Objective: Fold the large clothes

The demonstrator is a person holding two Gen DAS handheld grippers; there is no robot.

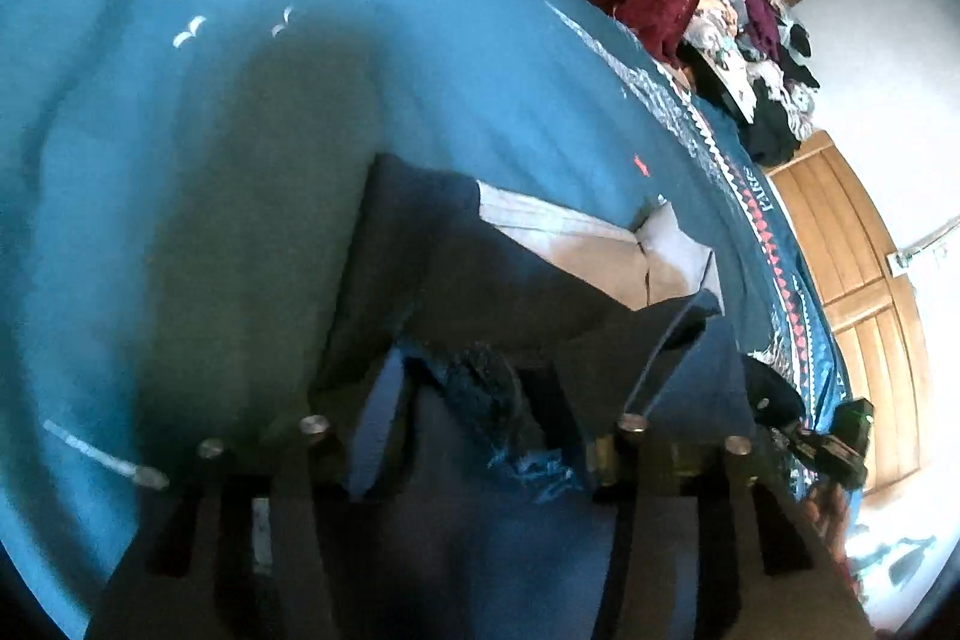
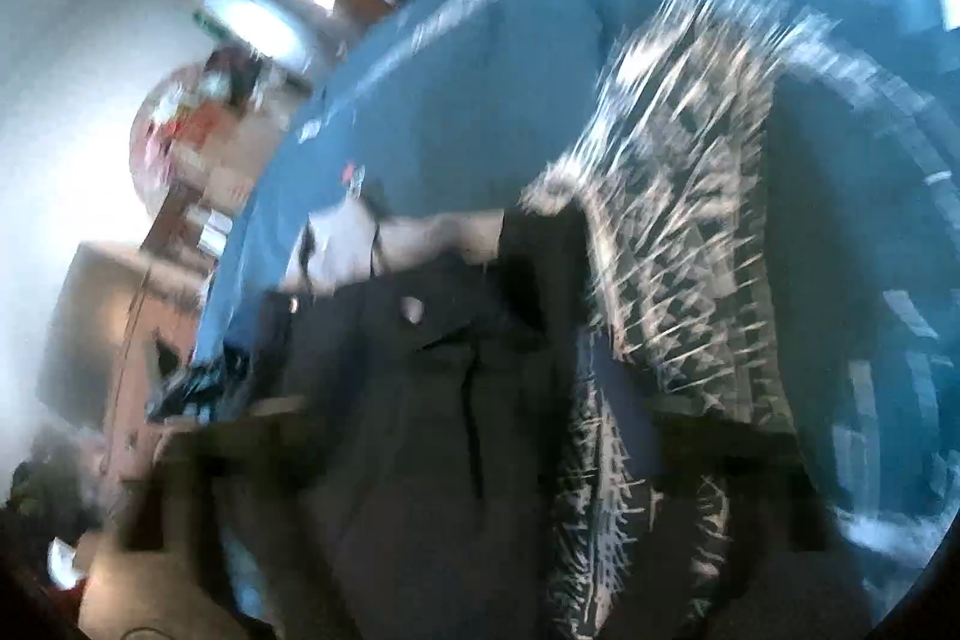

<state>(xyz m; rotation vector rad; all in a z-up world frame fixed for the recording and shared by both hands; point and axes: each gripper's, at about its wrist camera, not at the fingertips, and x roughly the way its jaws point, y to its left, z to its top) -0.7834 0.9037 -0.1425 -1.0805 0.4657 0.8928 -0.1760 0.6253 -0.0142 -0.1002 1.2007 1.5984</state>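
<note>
A pair of dark jeans (image 1: 492,292) lies on the bed's blue bedspread (image 1: 180,160), the waist turned out to show pale pocket lining (image 1: 576,238). The left claw (image 1: 474,436) is clamped on a frayed denim edge (image 1: 528,466). In the blurred right wrist view the jeans (image 2: 420,400) hang in front of the right claw (image 2: 474,436), beside a patterned cloth (image 2: 678,250); whether that claw is closed I cannot tell. Denim looks heavy yet limp, likely to sag between holds; seams, hems and waistband should give the firmest grip.

Dark navy denim jeans (image 1: 516,292) lie rumpled on the blue bedspread. Pale pocket lining (image 1: 576,238) shows; the hem is frayed.
</note>
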